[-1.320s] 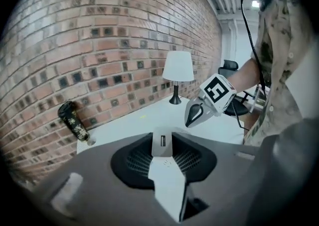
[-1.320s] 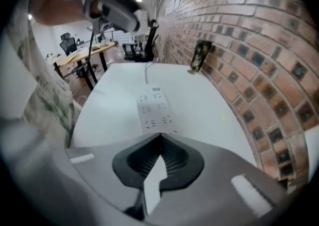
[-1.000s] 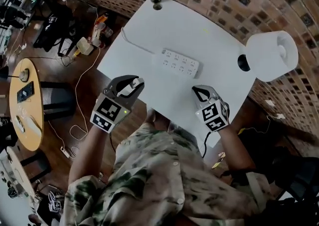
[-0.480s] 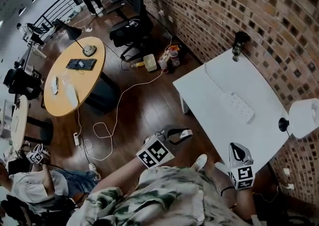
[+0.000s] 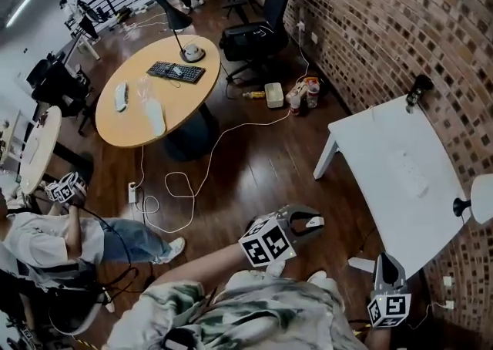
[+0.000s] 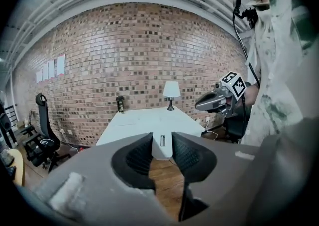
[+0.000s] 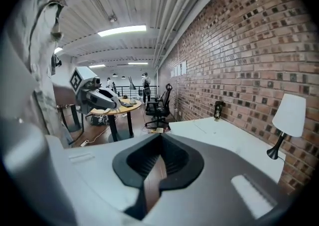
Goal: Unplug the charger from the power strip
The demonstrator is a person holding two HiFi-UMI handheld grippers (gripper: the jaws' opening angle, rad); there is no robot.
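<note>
In the head view my left gripper [image 5: 311,223] hangs over the wooden floor, off the white table [image 5: 377,140], shut on a small white charger [image 5: 313,223]. The left gripper view shows that charger [image 6: 162,146] pinched between the two dark pads. The white power strip [image 5: 410,174] lies on the table, far from both grippers, and I see no plug in it. My right gripper [image 5: 387,260] is near the table's near corner, shut with nothing in it; its tips [image 7: 160,140] meet in the right gripper view.
A white lamp [image 5: 481,199] stands at the table's right end and a dark object [image 5: 420,86] at its far corner, by the brick wall. A round wooden table [image 5: 158,102], office chairs [image 5: 258,28], floor cables [image 5: 185,186] and a seated person [image 5: 62,240] lie to the left.
Both grippers have drawn back from above the table to over the floor, and the head view has swung left into the room. The left gripper has kept the charger.
</note>
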